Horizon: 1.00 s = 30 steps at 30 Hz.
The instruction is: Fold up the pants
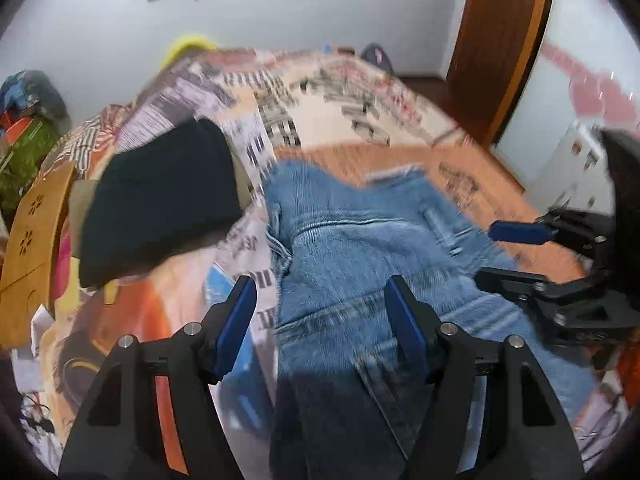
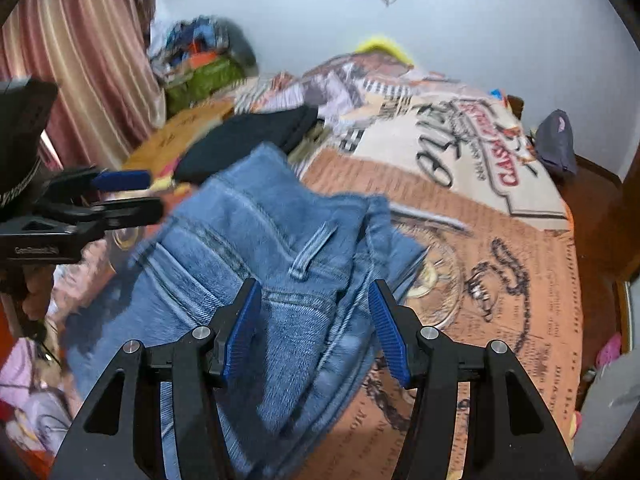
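Blue jeans (image 1: 360, 248) lie partly folded on a bed, waistband and belt loop (image 2: 314, 254) facing up. My left gripper (image 1: 322, 320) hovers open over the jeans' left edge, with nothing between its blue pads. It also shows at the left edge of the right wrist view, as the left gripper (image 2: 132, 194). My right gripper (image 2: 316, 320) hangs open above the waistband; denim lies under the gap and the pads do not press on it. At the right of the left wrist view, the right gripper (image 1: 504, 256) hangs over the jeans' right side.
The bed wears an orange and cream printed blanket (image 2: 500, 260). A folded black garment (image 1: 160, 196) lies just left of the jeans, beside a wooden board (image 1: 32, 240). A heap of clothes (image 2: 204, 56) and a curtain (image 2: 80, 60) stand far left; a wooden door (image 1: 500, 40) stands right.
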Tool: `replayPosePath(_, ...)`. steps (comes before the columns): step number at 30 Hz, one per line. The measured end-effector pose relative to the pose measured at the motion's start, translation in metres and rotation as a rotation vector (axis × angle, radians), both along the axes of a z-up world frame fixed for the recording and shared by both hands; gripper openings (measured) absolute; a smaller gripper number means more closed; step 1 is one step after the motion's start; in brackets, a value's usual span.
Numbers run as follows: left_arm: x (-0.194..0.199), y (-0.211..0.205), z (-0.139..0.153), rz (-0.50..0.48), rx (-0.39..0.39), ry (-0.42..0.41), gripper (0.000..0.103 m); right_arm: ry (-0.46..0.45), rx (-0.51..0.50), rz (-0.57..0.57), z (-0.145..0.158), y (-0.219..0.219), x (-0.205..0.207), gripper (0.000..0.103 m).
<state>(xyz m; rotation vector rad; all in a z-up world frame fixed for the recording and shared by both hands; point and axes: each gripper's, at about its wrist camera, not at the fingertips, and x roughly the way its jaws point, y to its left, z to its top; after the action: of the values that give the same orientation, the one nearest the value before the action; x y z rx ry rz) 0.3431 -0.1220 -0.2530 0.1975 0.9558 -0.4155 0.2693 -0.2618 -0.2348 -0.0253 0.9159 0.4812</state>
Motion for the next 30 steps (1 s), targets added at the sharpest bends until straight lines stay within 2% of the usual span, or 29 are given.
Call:
replayPosePath(3, 0.015, 0.001, -0.013, 0.002, -0.021, 0.051, 0.080, 0.011, -0.016, -0.019, -0.014, -0.008, 0.002, 0.052)
replayPosePath(6, 0.022, 0.008, -0.015, -0.033, -0.054, 0.094, 0.081, 0.027, 0.011, -0.043, -0.013, -0.022, 0.001, 0.053)
replayPosePath(8, 0.022, 0.017, -0.008, -0.028, -0.049, 0.069, 0.081, 0.030, 0.014, -0.061, -0.009, -0.031, -0.001, 0.056)
replayPosePath(12, 0.015, 0.050, 0.021, 0.069, -0.009, -0.038, 0.079, -0.011, -0.051, -0.113, 0.006, -0.045, -0.013, 0.057)
replayPosePath(14, 0.009, 0.064, 0.031, 0.066, -0.013, -0.053, 0.079, -0.019, -0.050, -0.129, 0.012, -0.052, -0.016, 0.059)
replayPosePath(16, -0.003, 0.073, 0.037, 0.045, -0.028, -0.054, 0.079, -0.013, -0.005, -0.136, 0.019, -0.058, -0.021, 0.059)
replayPosePath(18, -0.016, 0.076, 0.038, 0.014, -0.064, -0.027, 0.079, -0.003, 0.036, -0.134, 0.025, -0.058, -0.026, 0.060)
replayPosePath(20, -0.028, 0.077, 0.036, -0.019, -0.122, 0.024, 0.079, 0.009, 0.075, -0.128, 0.028, -0.052, -0.032, 0.070)
replayPosePath(21, -0.032, 0.077, 0.032, -0.031, -0.153, 0.051, 0.080, 0.014, 0.095, -0.125, 0.028, -0.049, -0.035, 0.072)
replayPosePath(24, -0.040, 0.073, 0.018, -0.056, -0.239, 0.135, 0.080, 0.058, 0.157, -0.109, 0.021, -0.036, -0.042, 0.074)
replayPosePath(28, -0.043, 0.067, 0.003, -0.088, -0.255, 0.169, 0.081, 0.145, 0.200, -0.116, 0.001, -0.024, -0.044, 0.074)
replayPosePath(30, -0.039, 0.064, -0.006, -0.087, -0.246, 0.198, 0.084, 0.170, 0.213, -0.130, -0.007, -0.023, -0.042, 0.077)
